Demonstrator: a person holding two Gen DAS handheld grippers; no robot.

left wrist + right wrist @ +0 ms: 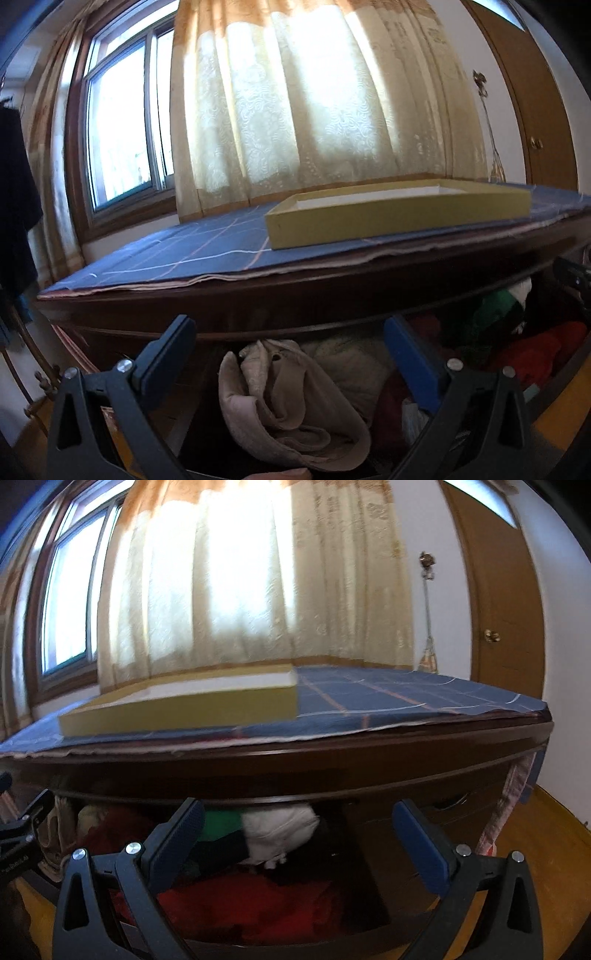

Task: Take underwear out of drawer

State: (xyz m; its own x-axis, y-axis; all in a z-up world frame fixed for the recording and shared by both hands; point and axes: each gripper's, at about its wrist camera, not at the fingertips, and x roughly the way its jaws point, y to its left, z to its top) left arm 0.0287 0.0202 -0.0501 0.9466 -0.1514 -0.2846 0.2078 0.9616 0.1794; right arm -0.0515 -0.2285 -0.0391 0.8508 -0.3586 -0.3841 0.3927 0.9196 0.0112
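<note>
While the left wrist view looked into the open drawer under the dark wooden chest top, the left gripper stood spread wide and held nothing, its blue pads flanking a crumpled beige garment lying at the front of the drawer. Behind and to the right of it lay a pale folded piece, a green one and red ones, all heaped close together. Which of these was the underwear could not be told for certain. With the clothes so tangled, a careless pinch would probably have dragged a neighbouring piece out as well, or caught only a loose fold that slipped free on the lift. The chest's overhanging edge sat just above, so a steep lift might have struck it.

From the right wrist view, the right gripper was likewise spread and empty, aimed at a white bundle beside a green piece, with red cloth below. The left tool showed at the far left edge. Both tools reaching into one narrow drawer risked colliding. On the blue checked cloth above sat a yellow shallow box, well clear.
</note>
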